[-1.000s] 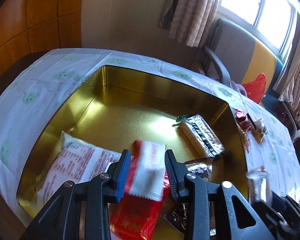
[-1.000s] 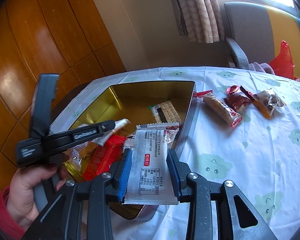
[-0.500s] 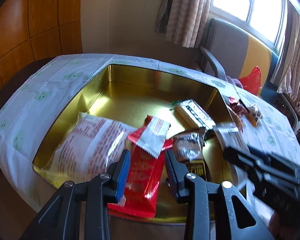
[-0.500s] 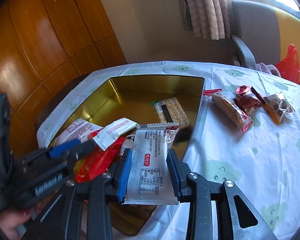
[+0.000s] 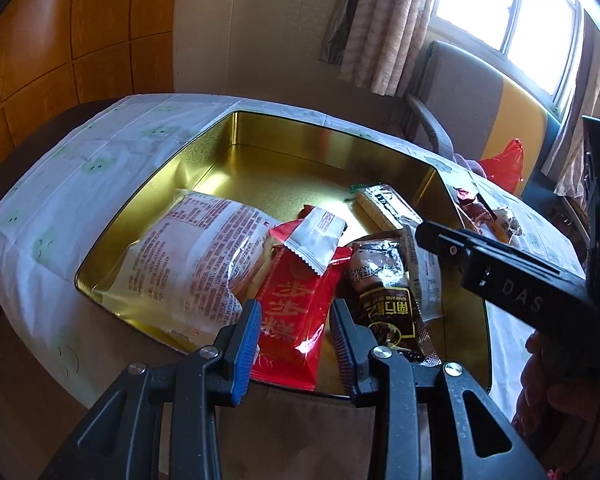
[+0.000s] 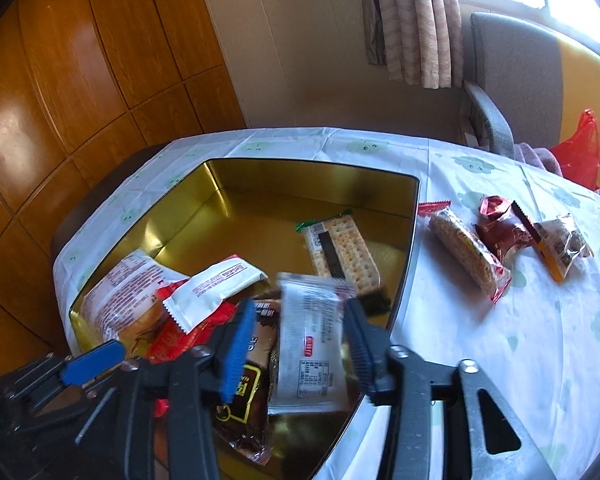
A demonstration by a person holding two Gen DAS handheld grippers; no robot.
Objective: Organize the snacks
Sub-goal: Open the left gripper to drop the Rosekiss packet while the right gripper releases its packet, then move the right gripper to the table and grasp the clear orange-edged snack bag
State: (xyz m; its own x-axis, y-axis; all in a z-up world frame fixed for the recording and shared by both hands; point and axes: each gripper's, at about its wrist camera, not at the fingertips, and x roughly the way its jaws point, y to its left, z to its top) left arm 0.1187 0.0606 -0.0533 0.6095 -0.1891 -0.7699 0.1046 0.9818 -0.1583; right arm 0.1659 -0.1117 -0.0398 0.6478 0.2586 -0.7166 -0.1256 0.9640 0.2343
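A gold tin on the table holds several snacks: a big white bread bag, a red packet, a small white sachet, a brown bar and a cracker pack. My left gripper is open and empty, back at the tin's near edge. My right gripper is open over the tin's near corner; a white packet, blurred, is loose between its jaws. The left view shows the right gripper from the side.
Three more snacks lie on the tablecloth right of the tin: a long cracker pack, a dark red wrapper and a brown-orange packet. A grey-yellow chair and red bag stand beyond the table.
My right gripper opened and let go of the white packet, which is dropping into the tin. My left gripper released the small white sachet a second ago and has drawn back.
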